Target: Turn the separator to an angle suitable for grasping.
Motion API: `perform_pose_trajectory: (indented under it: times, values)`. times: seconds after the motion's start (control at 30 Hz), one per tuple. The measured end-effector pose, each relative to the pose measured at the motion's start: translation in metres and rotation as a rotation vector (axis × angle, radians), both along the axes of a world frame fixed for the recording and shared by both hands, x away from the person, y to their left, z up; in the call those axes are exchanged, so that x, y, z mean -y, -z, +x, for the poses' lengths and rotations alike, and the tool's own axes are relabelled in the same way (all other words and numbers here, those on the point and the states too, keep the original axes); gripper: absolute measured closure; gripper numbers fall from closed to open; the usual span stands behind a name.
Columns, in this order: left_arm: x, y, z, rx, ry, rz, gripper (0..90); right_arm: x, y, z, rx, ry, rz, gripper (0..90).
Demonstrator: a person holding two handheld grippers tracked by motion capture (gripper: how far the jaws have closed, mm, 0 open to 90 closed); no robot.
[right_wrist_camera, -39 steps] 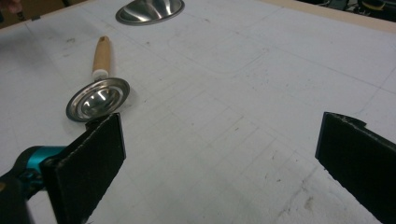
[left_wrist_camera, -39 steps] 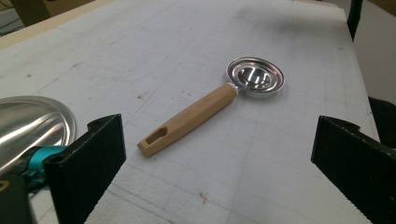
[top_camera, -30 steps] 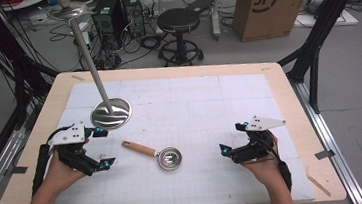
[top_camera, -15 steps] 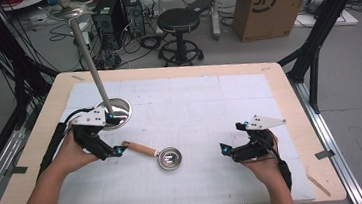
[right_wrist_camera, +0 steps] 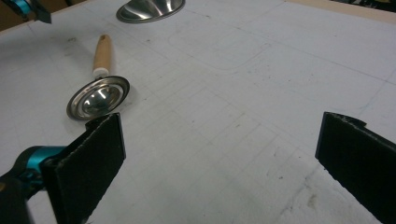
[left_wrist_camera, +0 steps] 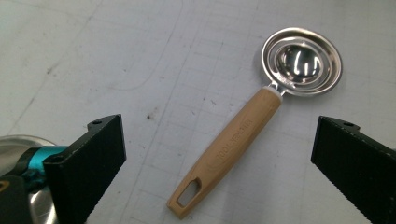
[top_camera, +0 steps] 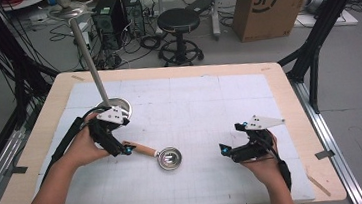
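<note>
Brown cardboard box (top_camera: 272,3) on the floor beyond the surface, printed "SF" in black. Embossed lettering along the scoop's handle, too small to read.

Small steel measuring scoop with a tan wooden handle (left_wrist_camera: 243,140) lies flat on the white gridded surface (top_camera: 194,105), left of centre. In the high view its long axis runs left-right, slightly diagonal; bowl toward the centre, open side up; handle end with its slot toward the left tool (top_camera: 123,148).

Left tool: jaws spread wide, either side of the handle end, not touching it. Round steel base of a metal pole (top_camera: 117,107) just behind it.

Right tool (top_camera: 230,150): jaws spread, empty, well apart from the scoop, over bare surface.
</note>
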State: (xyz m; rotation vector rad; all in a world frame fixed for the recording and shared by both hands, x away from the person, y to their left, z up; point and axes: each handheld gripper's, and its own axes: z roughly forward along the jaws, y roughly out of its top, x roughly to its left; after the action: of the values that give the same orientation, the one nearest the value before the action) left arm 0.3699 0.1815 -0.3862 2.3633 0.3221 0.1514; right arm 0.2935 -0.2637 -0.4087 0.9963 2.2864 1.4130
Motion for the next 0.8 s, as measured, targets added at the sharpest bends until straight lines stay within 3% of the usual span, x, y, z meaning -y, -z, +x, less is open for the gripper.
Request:
perform_pose_trajectory:
  times: [0.2, 0.23, 0.3, 0.33, 0.6, 0.8]
  values:
    - [0.009, 0.011, 0.001, -0.015, 0.022, 0.065, 3.8, -0.001, 0.001, 0.0, -0.005, 0.003, -0.01, 0.1]
    - [0.01, 0.014, 0.001, 0.004, 0.033, 0.094, 3.8, -0.001, 0.001, 0.0, -0.005, 0.0, -0.01, 0.1]
    - [0.011, 0.015, 0.002, -0.003, 0.037, 0.102, 3.8, -0.001, 0.001, 0.0, -0.004, 0.001, -0.012, 0.1]
    - [0.011, 0.015, 0.002, 0.0, 0.049, 0.114, 9.6, -0.002, 0.003, 0.001, -0.007, -0.001, -0.014, 0.1]
    - [0.012, 0.02, 0.004, -0.006, 0.056, 0.149, 13.3, -0.002, 0.004, 0.001, -0.014, -0.002, -0.019, 0.1]
    - [0.016, 0.026, 0.004, -0.009, 0.082, 0.192, 24.2, -0.002, 0.004, 0.001, -0.013, -0.001, -0.02, 0.1]
